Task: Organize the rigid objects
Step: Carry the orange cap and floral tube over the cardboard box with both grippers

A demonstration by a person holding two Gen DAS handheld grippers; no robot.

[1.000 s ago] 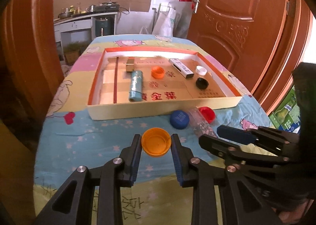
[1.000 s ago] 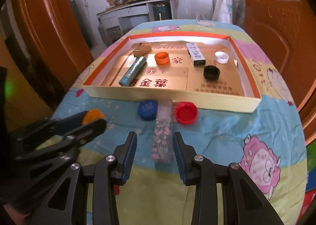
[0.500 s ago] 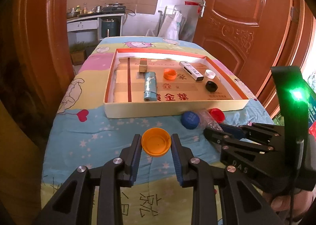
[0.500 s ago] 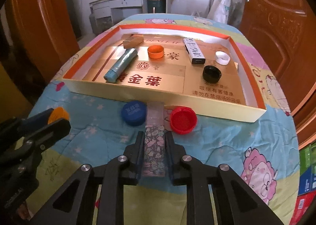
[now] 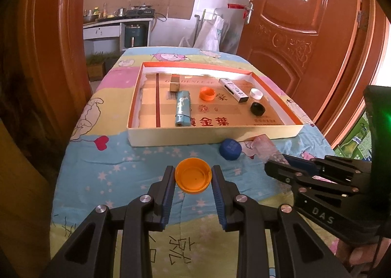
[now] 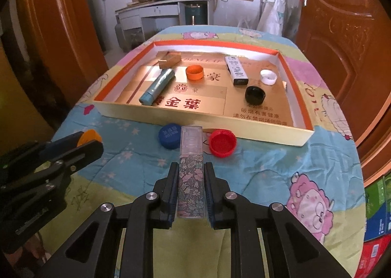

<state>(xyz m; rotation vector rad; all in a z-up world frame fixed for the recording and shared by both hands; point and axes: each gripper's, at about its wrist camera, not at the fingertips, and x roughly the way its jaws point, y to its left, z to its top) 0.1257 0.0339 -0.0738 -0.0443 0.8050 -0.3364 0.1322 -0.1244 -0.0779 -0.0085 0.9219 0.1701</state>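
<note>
My left gripper (image 5: 193, 178) is shut on an orange cap (image 5: 193, 179) and holds it above the bedspread, in front of the shallow cardboard tray (image 5: 210, 136). My right gripper (image 6: 191, 175) is shut on a long clear floral case (image 6: 191, 170) that points toward the tray (image 6: 195, 124). A blue cap (image 6: 170, 135) and a red cap (image 6: 222, 142) lie on the cloth beside the case's far end. The tray holds a teal tube (image 6: 157, 86), an orange cap (image 6: 194, 72), a white box (image 6: 236, 70), a white cap (image 6: 268, 76), a black cap (image 6: 255, 94) and a small brown box (image 6: 170, 60).
The table is covered by a cartoon-print cloth (image 6: 281, 168). Wooden doors (image 5: 300, 21) stand on both sides. A kitchen counter (image 6: 166, 7) is behind the table. Colourful cartons (image 6: 376, 234) sit on the floor at right.
My right gripper has closed on the floral case and lifted its near end. My left gripper has risen with the orange cap still in it.
</note>
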